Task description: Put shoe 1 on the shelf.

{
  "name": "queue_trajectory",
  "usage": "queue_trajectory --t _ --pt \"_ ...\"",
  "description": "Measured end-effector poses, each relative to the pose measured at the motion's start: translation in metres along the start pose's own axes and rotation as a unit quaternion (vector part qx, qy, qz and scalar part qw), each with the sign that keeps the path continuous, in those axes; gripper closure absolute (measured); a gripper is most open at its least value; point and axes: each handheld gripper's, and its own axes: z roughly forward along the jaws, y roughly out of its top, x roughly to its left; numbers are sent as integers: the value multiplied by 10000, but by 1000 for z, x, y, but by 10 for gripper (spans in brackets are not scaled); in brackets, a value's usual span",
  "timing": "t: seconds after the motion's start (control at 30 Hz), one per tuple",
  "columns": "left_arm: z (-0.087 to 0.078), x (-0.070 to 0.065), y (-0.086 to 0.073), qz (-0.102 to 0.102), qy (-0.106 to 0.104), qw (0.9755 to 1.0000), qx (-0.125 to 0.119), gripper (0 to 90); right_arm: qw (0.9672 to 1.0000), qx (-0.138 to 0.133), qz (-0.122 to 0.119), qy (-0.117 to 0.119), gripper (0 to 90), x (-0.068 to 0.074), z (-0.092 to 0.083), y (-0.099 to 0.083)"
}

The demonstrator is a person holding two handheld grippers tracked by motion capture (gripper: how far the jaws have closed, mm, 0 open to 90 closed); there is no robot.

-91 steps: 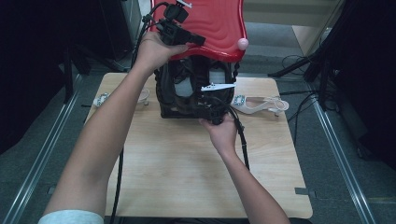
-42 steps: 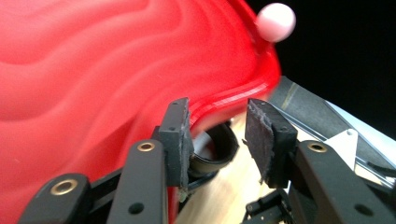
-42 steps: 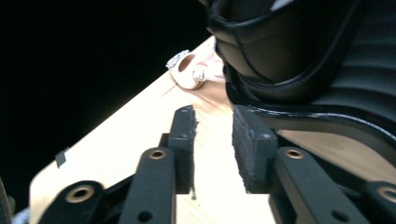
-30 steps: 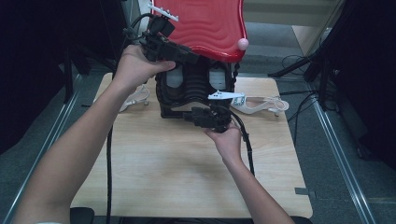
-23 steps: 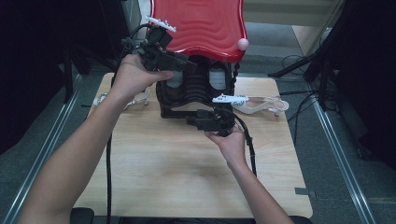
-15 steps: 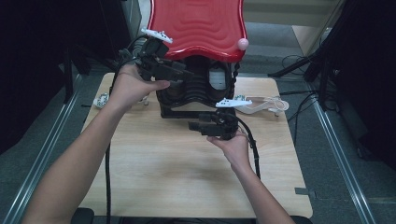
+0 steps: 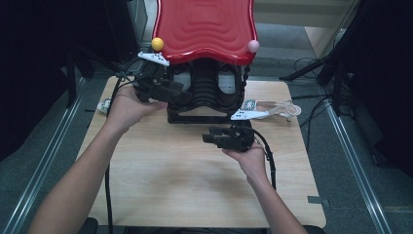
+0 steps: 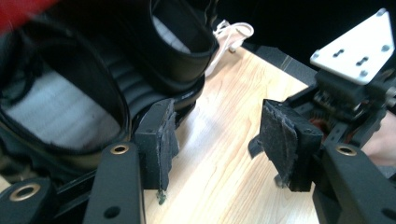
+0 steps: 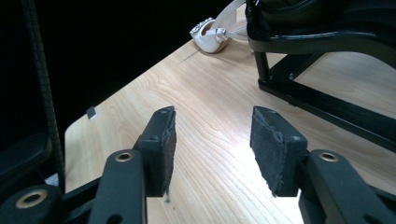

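Both pairs of fingers stand apart with nothing between them. Right gripper (image 7: 210, 138), its jaws just narrowed, sits mid-frame over the wooden table (image 7: 160, 185). Left gripper (image 7: 181, 95), upper left, rests beside the black rack (image 7: 209, 90) under its red lid (image 7: 207, 24).

Pale wood table in a dim room

We see a light wooden table (image 7: 185, 190) with rounded corners, grey floor (image 7: 350, 165) around it, metal rails (image 7: 358, 161) along both sides, black cables (image 7: 311, 63) trailing at right, and deep shadow (image 7: 44, 58) at left.
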Motion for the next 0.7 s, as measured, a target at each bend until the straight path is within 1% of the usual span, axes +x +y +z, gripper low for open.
queue_trajectory --t 0.03,0.1,0.17,0.23,0.33,0.43,0.5,0.53,0.6,0.67,0.7 --pt "0 0 -4 -30 15 10000 -11 458 10000 -18 -34 -43 492 0 -1 -1" --pt "1 1 -12 -52 21 10000 -19 456 9999 -60 -13 -83 480 0 -3 -4" --pt "1 2 -19 -84 22 10000 -21 455 9999 -54 -65 -94 492 -1 -6 -5" --pt "1 3 -28 -142 46 9999 -26 454 9998 -124 -117 -124 492 -1 -8 -8" --pt "2 6 -38 -247 42 9997 -37 454 9998 -105 -9 -138 489 -1 -10 -12" --pt "4 8 -48 -273 68 9996 6 454 9995 -177 -111 -248 482 -2 -12 -16" --pt "6 9 -56 -255 47 9997 6 453 9995 -130 4 -282 467 -4 -14 -17" --pt "7 9 -61 -276 34 9996 6 453 9992 -133 4 -378 458 -5 -15 -18" --pt "7 11 -68 -322 73 9994 60 453 9989 -267 67 -389 439 -9 -18 -20" --pt "7 13 -76 -384 84 9992 53 453 9987 -184 196 -426 433 -11 -19 -20" --pt "7 14 -80 -410 110 9991 54 453 9988 -152 192 -422 425 -13 -20 -20"
